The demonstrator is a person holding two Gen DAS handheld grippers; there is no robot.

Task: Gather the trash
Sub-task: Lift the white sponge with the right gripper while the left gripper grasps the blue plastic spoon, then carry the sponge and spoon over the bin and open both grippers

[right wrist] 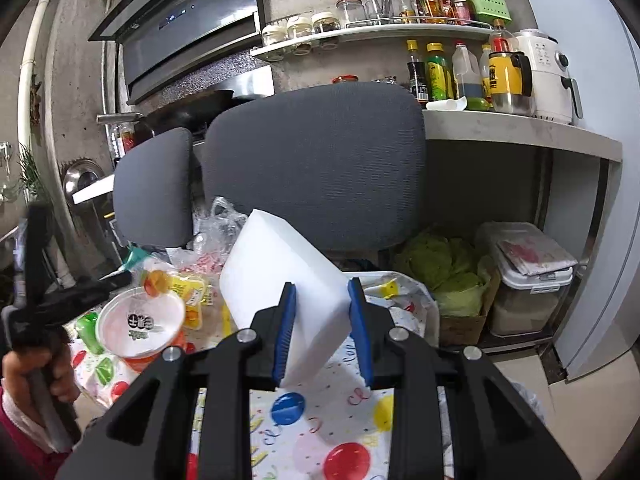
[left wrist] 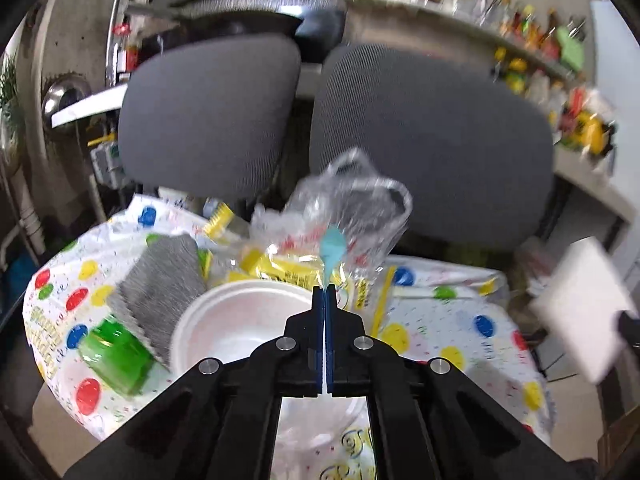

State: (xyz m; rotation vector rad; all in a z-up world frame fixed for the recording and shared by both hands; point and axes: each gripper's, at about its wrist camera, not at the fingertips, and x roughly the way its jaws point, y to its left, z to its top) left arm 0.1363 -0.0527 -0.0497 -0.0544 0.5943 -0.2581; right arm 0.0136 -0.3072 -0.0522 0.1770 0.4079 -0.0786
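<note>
White foam block pinched between right fingers, left fingers nipping teal scrap (tips pressed together)

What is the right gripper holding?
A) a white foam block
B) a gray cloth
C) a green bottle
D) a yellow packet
A: the right gripper has its blue pads pressed on both sides of a white foam block, lifted above the balloon-print tablecloth.
</note>
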